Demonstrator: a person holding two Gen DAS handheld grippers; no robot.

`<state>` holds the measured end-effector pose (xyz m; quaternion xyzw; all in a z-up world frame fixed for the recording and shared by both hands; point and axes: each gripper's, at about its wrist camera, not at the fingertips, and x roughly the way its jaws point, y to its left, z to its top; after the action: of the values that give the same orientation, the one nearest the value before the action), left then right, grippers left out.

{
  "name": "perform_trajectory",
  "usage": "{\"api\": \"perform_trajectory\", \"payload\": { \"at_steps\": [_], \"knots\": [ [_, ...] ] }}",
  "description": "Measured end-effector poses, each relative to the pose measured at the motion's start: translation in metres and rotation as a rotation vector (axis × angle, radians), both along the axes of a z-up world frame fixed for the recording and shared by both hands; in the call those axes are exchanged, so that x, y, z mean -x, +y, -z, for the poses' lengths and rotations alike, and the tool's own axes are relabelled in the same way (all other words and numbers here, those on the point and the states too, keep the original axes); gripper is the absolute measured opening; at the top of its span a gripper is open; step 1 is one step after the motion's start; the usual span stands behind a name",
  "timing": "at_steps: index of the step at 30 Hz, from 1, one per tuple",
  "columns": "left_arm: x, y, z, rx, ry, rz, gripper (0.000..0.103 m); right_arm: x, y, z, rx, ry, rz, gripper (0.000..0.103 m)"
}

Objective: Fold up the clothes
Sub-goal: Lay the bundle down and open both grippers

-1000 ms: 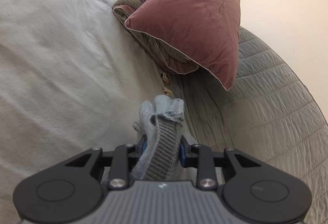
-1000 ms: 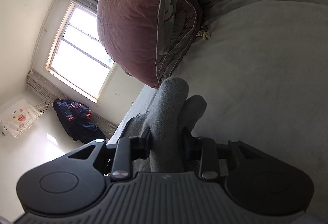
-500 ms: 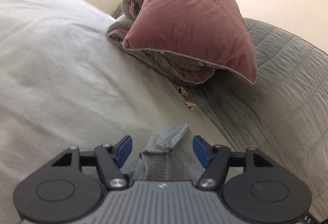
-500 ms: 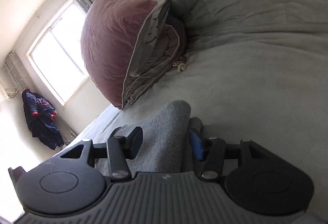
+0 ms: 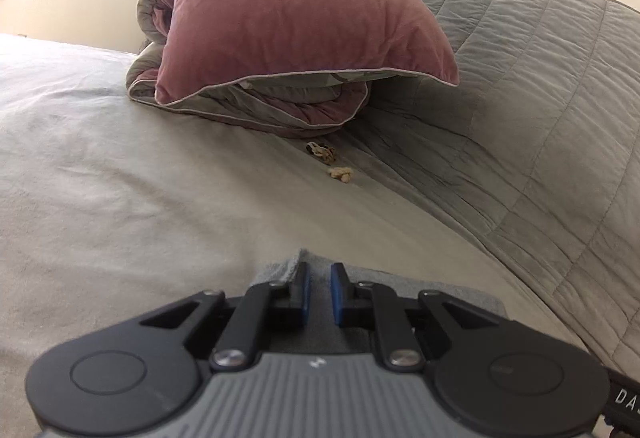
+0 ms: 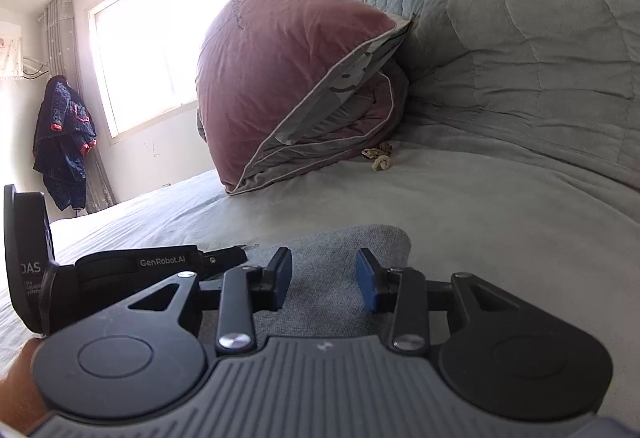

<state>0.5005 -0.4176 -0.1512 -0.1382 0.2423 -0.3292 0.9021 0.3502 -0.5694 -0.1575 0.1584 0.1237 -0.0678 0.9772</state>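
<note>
The grey knit garment (image 6: pixel 332 278) lies flat on the pale bed sheet (image 5: pixel 140 197), right under both tools at the near edge of each view. In the right wrist view it spreads from the near side out past the fingers to a rounded far edge, and it runs left beneath the other tool. In the left wrist view only a strip of it shows, with a frayed corner poking up just left of the fingers and the flat part running off to the right.

The right gripper (image 6: pixel 323 276) has its 2 fingers well apart, with nothing between them but the knit below. The left gripper (image 5: pixel 319 292) has its 2 fingers drawn close, a thin gap between the blue pads, and no cloth caught in that gap as far as the view shows.

What matters for any coming move is that the garment lies beneath and ahead of both tools, its long axis seeming to run left to right across them, not away from them. The right gripper sits over the broad middle; the left one sits by the left corner, so it is nearer that end.

Whether this flat shape is a finished fold or one stage of it cannot be told here.

Far off, a pink pillow (image 5: pixel 296 9) rests on a rolled quilt (image 5: pixel 280 105).
</note>
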Motion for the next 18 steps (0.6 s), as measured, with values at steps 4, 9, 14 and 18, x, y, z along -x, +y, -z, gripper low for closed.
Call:
{"api": "perform_trajectory", "payload": {
  "at_steps": [4, 9, 14, 18],
  "knots": [
    [0.006, 0.003, -0.015, -0.091, -0.023, -0.058, 0.012, 0.000, 0.001, -0.001, 0.028, 0.056, 0.071, 0.026],
    [0.030, 0.010, -0.038, -0.166, -0.021, -0.086, 0.042, 0.006, 0.001, -0.009, 0.036, 0.118, 0.127, 0.035],
    [0.076, 0.026, -0.053, -0.269, 0.010, -0.056, 0.066, 0.022, 0.017, -0.041, 0.057, 0.168, 0.106, 0.073],
    [0.111, 0.040, -0.058, -0.384, 0.010, -0.032, 0.093, 0.033, 0.038, -0.061, 0.097, 0.218, 0.074, 0.099]
  ]
}}
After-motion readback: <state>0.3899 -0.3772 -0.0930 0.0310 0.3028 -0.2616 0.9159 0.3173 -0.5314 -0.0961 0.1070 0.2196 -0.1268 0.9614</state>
